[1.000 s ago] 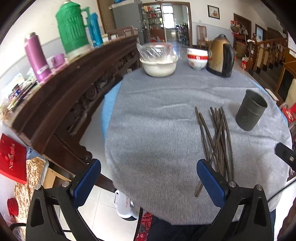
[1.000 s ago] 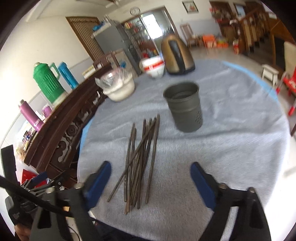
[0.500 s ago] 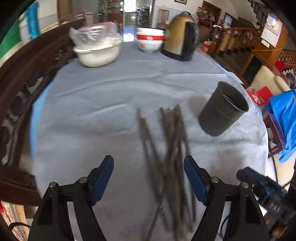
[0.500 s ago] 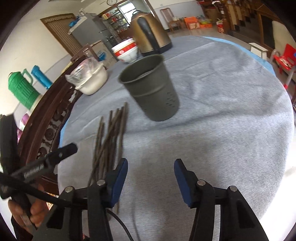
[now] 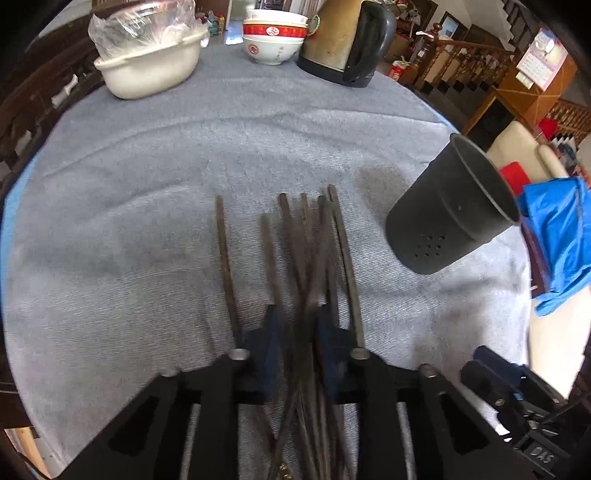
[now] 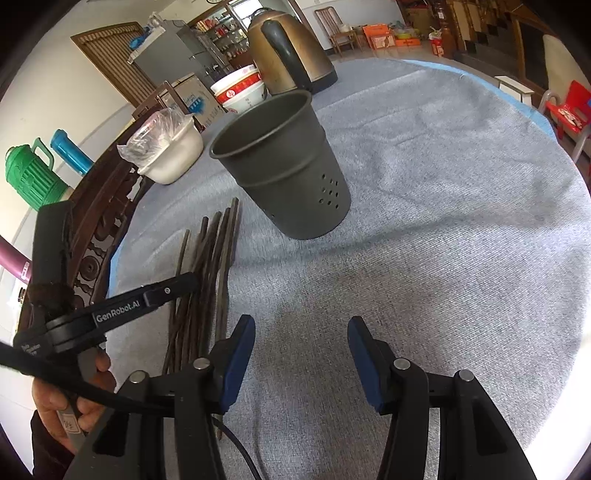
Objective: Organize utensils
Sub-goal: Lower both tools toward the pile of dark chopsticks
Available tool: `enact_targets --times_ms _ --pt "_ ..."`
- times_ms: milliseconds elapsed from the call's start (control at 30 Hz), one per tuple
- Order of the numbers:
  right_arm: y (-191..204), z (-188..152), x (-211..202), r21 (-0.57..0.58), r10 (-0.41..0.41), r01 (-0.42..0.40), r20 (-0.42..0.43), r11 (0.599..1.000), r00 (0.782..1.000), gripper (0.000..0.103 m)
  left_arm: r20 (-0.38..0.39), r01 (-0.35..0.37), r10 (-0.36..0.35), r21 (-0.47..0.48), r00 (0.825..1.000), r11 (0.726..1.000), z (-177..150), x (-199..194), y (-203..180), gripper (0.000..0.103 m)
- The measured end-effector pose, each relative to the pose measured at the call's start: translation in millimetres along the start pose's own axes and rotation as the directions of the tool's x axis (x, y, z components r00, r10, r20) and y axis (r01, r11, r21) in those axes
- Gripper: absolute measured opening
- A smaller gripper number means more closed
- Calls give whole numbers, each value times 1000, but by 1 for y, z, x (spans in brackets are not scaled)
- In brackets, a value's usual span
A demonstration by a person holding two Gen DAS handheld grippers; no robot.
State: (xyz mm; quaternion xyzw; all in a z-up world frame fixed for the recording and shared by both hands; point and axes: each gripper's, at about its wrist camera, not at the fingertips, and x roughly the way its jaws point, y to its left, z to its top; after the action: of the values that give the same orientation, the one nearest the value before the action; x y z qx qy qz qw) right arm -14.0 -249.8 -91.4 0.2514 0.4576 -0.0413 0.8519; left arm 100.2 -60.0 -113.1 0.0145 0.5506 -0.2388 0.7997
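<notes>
A grey cloth [image 5: 147, 192] is covering the round counter [image 6: 546, 122], whose blue edge is showing along the rim. At the far side a white bowl [image 5: 147, 74] is sitting with a clear plastic bag [image 5: 140, 26] bunched in it. Beside it, red-and-white bowls [image 5: 275, 40] are standing stacked, and a bronze electric kettle [image 5: 343, 40] is standing just beside them. A dark carved wooden sideboard [image 6: 103, 229] is running along one side of the counter, carrying a green thermos [image 6: 31, 173] and a blue one [image 6: 70, 151]. A red chair [image 6: 569, 107] is standing beyond the counter's edge, and a blue garment [image 5: 557, 236] is hanging off to the side.
</notes>
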Motion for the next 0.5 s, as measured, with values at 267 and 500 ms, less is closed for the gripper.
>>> enact_targets --times_ms 267,500 --pt "21 8 15 -48 15 -16 -23 999 1000 56 31 33 -32 -51 999 998 -1 -5 20 7" --pt "52 19 44 -101 36 -42 -59 994 998 45 42 21 -16 -111 999 994 -3 -15 47 7"
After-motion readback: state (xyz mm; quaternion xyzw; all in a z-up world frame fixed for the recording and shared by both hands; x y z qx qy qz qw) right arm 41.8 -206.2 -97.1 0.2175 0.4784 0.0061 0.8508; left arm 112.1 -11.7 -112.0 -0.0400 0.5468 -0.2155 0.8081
